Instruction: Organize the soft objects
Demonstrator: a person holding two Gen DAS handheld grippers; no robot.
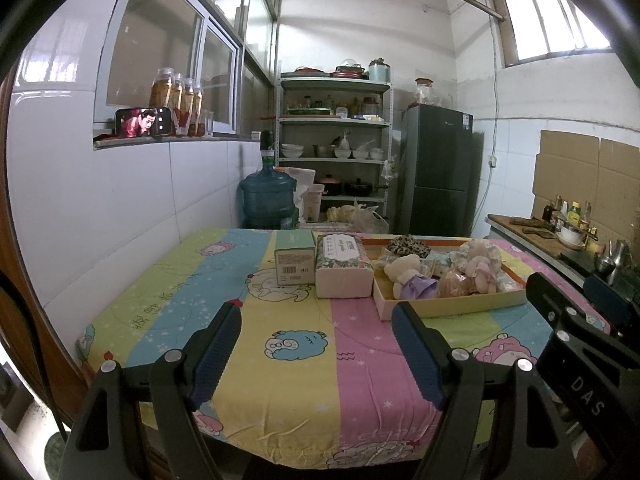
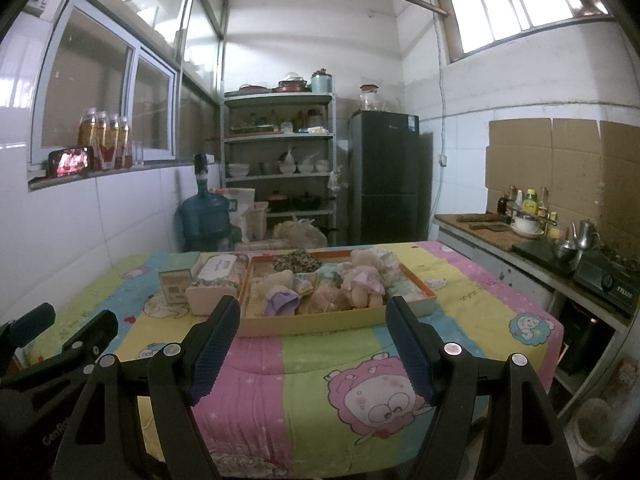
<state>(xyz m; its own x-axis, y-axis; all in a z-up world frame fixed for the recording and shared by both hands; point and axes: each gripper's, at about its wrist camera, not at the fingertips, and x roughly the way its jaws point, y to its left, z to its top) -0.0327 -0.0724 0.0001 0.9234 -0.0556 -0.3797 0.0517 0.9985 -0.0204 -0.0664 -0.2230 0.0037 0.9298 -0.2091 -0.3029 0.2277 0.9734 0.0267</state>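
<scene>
Several soft toys lie heaped in a shallow cardboard tray at the far side of the table: a cream plush bear with a purple skirt, a pink-frilled doll, and a leopard-print piece toward the tray's back edge. At the tray's nine o'clock, a wrapped tissue pack sits touching or just beside it, and a green carton stands against the pack's far side. All rest on a striped cartoon-sheep cloth.

The left gripper hovers over the near half of the cloth, fingers spread wide and holding nothing; the right gripper is likewise spread and empty, aimed at the tray's near wall.

Only the right wrist view shows the counter at three o'clock in full, with its gas stove and what may be a kettle, too small to be sure. The left wrist view shows the phone on the sill more sharply.
</scene>
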